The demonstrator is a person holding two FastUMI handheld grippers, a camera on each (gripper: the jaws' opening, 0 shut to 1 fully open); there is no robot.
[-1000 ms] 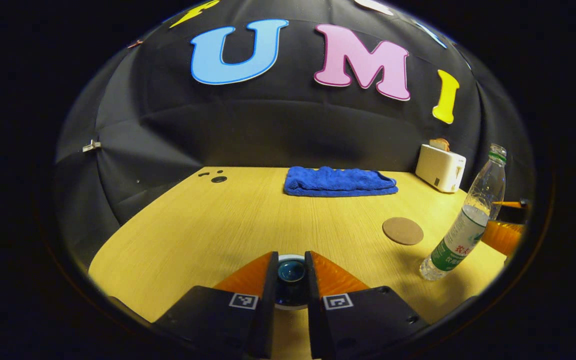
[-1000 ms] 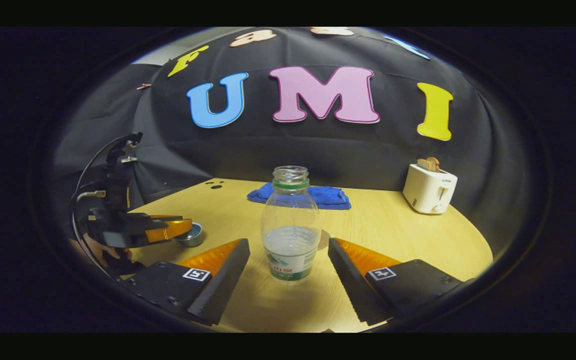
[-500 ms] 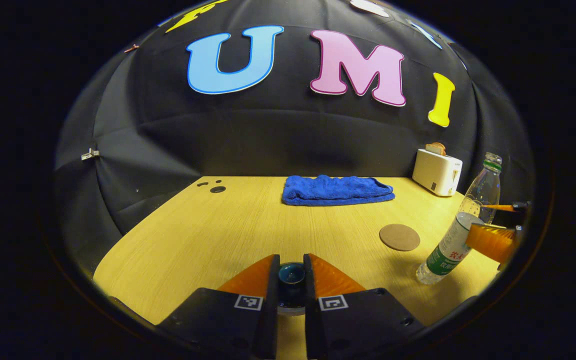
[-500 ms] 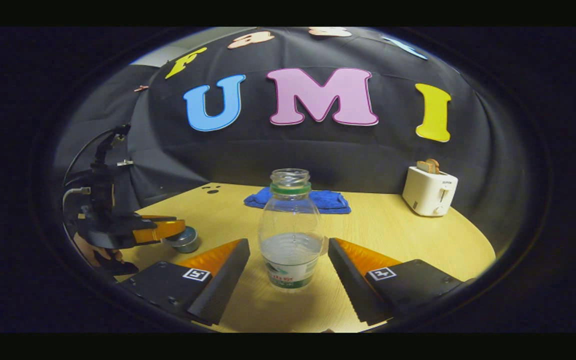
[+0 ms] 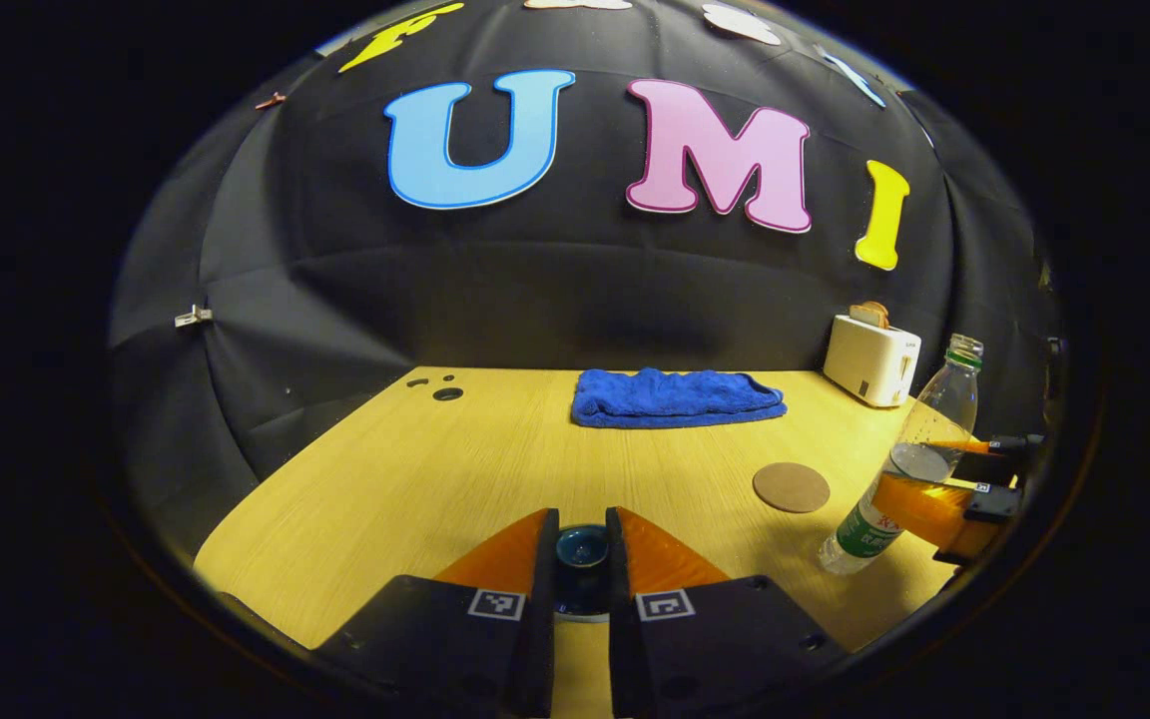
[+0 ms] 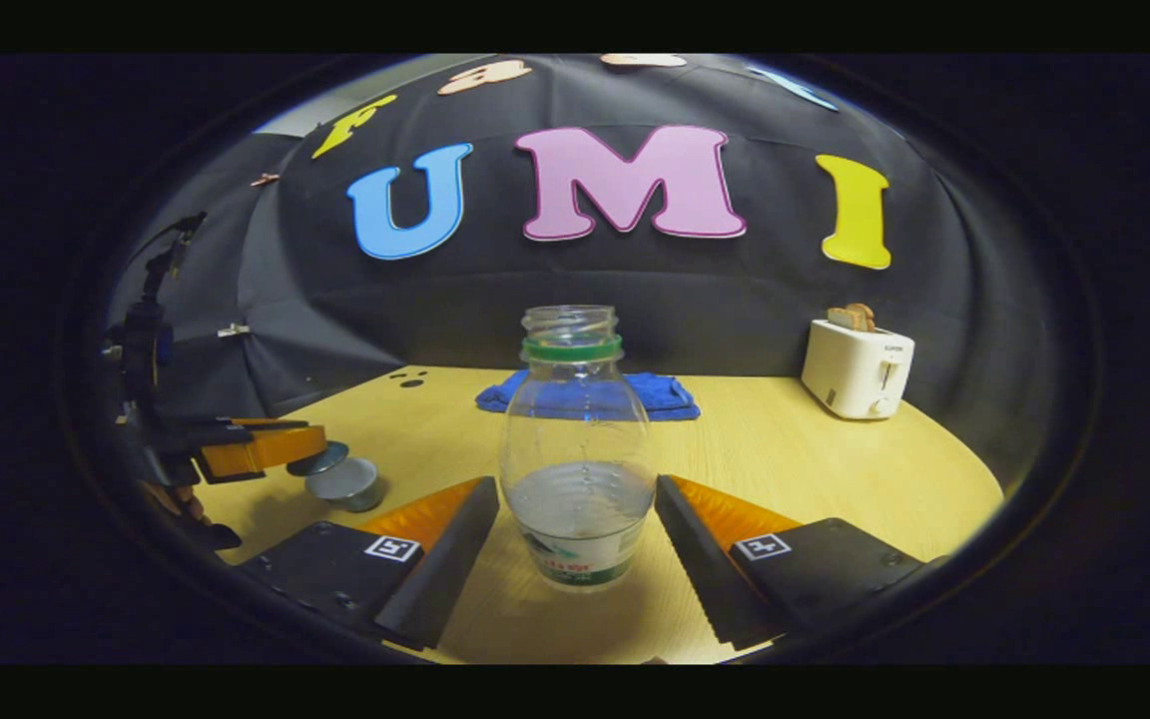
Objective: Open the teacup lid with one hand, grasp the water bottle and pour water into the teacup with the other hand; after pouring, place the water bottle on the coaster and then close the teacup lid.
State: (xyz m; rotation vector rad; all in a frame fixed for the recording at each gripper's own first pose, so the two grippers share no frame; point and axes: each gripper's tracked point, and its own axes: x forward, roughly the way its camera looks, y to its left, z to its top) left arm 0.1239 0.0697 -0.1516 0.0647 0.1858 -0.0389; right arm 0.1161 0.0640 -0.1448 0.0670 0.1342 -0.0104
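Black cloth wall (image 6: 635,290), wooden table (image 5: 415,469), seemingly dim light.

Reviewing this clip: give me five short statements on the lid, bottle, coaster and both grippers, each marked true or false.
1. The left gripper is shut on the teacup lid. True.
2. The lid still sits on the teacup. False: in the right gripper view it is held raised, above and beside the cup.
3. The right gripper is clamped on the water bottle. False: its fingers stand apart on either side of the bottle.
4. The bottle has no cap. True.
5. The bottle stands on the coaster. False: it stands on the table beside the bare coaster.
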